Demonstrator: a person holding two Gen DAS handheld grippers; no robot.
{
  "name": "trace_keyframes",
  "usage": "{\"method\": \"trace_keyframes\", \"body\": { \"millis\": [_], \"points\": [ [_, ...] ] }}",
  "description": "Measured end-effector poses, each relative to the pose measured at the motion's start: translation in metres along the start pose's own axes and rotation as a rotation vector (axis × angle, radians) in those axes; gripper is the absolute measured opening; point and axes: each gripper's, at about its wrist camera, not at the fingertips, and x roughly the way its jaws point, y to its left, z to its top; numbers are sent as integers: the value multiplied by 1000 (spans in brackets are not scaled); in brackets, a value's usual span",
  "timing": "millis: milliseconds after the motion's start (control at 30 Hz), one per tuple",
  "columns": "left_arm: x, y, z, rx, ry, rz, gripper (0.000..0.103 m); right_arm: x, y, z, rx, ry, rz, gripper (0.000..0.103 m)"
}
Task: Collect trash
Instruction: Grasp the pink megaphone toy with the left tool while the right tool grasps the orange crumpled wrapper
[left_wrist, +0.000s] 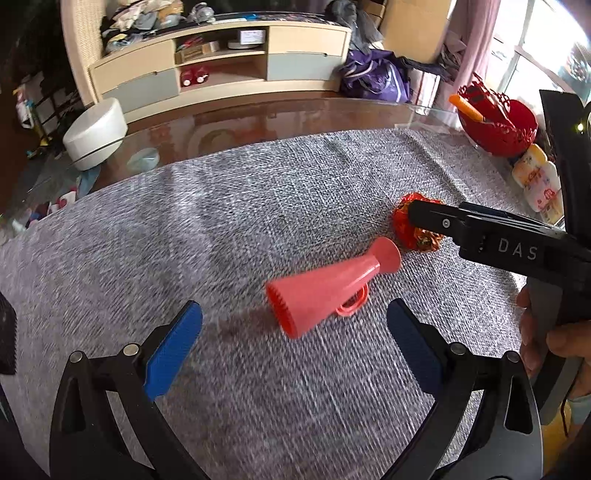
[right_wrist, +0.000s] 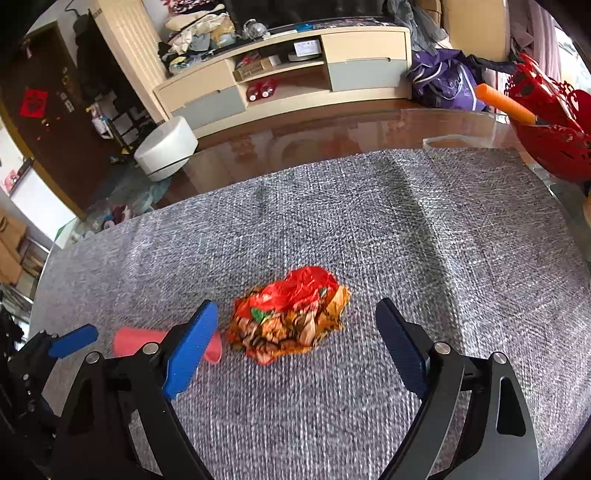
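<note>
A crumpled red and orange wrapper lies on the grey cloth covering the table. My right gripper is open, its blue fingers on either side of the wrapper, just short of it. In the left wrist view the wrapper is partly hidden behind the right gripper's black body. A pink toy megaphone lies on its side left of the wrapper; it also shows in the right wrist view. My left gripper is open and empty, just short of the megaphone.
A red openwork basket holding an orange stick stands at the table's far right, with small white bottles beside it. Bare glass tabletop lies beyond the cloth. A white round stool and a TV cabinet stand behind.
</note>
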Motion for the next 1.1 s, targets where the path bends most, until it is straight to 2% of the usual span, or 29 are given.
{"method": "trace_keyframes", "body": {
  "millis": [267,333,433,500,667,833,1100],
  "points": [
    [24,-11,9,66,31,-35,93,16,-3,1,8,19,3,83],
    [30,-15,8,75,49,-57,83,17,-1,1,3,17,10,79],
    [31,-21,4,104,40,-28,77,16,3,0,-15,21,25,71],
    [30,-24,3,122,32,-8,65,17,4,1,-22,26,30,64],
    [25,-27,-2,136,35,-29,65,15,1,1,-10,21,63,57],
    [19,-41,-16,175,39,-18,65,3,-6,-3,-3,19,64,56],
    [-23,-45,-48,115,36,0,65,-44,-5,-25,-32,-13,62,56]
  ]
}}
